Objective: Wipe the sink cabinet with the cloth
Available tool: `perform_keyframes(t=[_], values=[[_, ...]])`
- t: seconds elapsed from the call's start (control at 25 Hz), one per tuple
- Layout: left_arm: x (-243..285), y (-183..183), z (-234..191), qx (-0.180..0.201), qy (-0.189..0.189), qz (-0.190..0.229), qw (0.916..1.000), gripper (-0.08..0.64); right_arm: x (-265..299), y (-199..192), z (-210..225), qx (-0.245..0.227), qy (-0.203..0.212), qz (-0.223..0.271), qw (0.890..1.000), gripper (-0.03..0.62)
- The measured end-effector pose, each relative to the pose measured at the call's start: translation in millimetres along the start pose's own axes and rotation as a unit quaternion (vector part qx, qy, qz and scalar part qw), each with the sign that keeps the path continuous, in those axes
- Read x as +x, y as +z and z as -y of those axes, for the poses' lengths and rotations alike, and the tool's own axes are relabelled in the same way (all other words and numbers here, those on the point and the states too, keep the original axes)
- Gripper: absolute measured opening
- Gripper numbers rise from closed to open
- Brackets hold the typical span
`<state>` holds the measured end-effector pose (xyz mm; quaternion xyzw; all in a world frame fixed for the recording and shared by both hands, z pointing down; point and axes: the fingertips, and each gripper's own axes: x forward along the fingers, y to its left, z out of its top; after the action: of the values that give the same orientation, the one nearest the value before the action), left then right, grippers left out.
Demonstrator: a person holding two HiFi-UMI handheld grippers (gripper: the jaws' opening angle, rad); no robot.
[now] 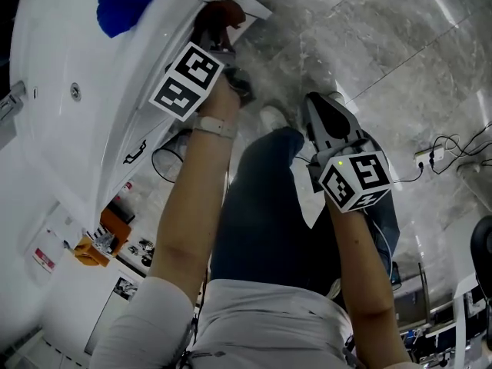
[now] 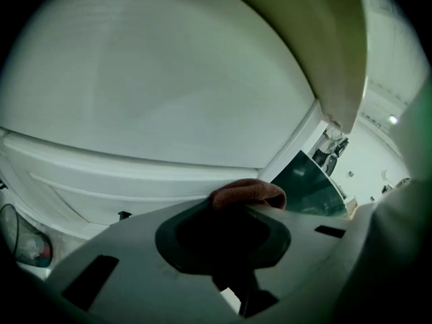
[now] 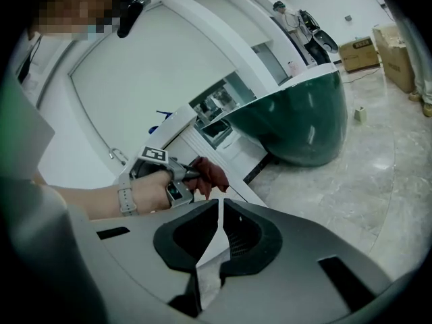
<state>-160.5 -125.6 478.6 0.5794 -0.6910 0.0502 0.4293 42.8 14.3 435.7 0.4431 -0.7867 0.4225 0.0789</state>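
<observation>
A rust-brown cloth (image 1: 224, 11) is pinched in my left gripper (image 1: 219, 23) and pressed against the white sink cabinet (image 1: 92, 91) near its edge. In the left gripper view the cloth (image 2: 247, 192) bulges out past the jaws of the left gripper (image 2: 244, 206), with the cabinet's white face (image 2: 169, 100) close ahead. The right gripper view shows the left gripper (image 3: 177, 178) and cloth (image 3: 210, 173) from the side. My right gripper (image 1: 317, 102) hangs apart over my legs and the floor. The right gripper (image 3: 221, 206) has its pads together and holds nothing.
A dark green basin (image 3: 304, 120) stands on the marble floor (image 1: 361, 44) beyond the cabinet. Something blue (image 1: 127, 2) lies on the cabinet top. A wire bin (image 1: 167, 157) and an orange item (image 1: 96, 244) sit below the cabinet. A power strip with cables (image 1: 430, 157) lies at the right.
</observation>
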Motion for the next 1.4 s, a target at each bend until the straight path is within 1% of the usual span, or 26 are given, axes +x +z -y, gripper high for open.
perform_keyframes(t=[0.2, 0.32, 0.6, 0.76, 1.04, 1.12, 1.28, 1.4], values=[[-23, 16, 3, -0.018, -0.008, 0.021, 0.9996, 0.064, 6, -3, -12, -0.008, 0.014, -0.016, 1.0, 0.038], [-39, 25, -3, -0.033, -0.009, 0.036, 0.9987, 0.064, 11, -7, -19, -0.01, 0.019, -0.025, 0.999, 0.038], [-66, 29, -38, -0.053, 0.006, 0.053, 0.9972, 0.064, 30, -16, -44, -0.022, 0.046, -0.043, 0.998, 0.038], [-81, 27, -61, -0.058, 0.014, 0.056, 0.9967, 0.064, 39, -23, -58, -0.033, 0.06, -0.055, 0.996, 0.038], [-109, 27, -107, -0.076, 0.047, 0.072, 0.9934, 0.064, 50, -38, -79, -0.047, 0.079, -0.073, 0.993, 0.038], [-117, 27, -120, -0.075, 0.057, 0.077, 0.9926, 0.064, 53, -43, -85, -0.049, 0.086, -0.078, 0.992, 0.038], [-134, 27, -146, -0.059, 0.075, 0.085, 0.9918, 0.064, 59, -53, -100, -0.054, 0.099, -0.085, 0.99, 0.038], [-146, 27, -164, -0.062, 0.091, 0.092, 0.9896, 0.064, 61, -58, -108, -0.06, 0.105, -0.09, 0.989, 0.038]])
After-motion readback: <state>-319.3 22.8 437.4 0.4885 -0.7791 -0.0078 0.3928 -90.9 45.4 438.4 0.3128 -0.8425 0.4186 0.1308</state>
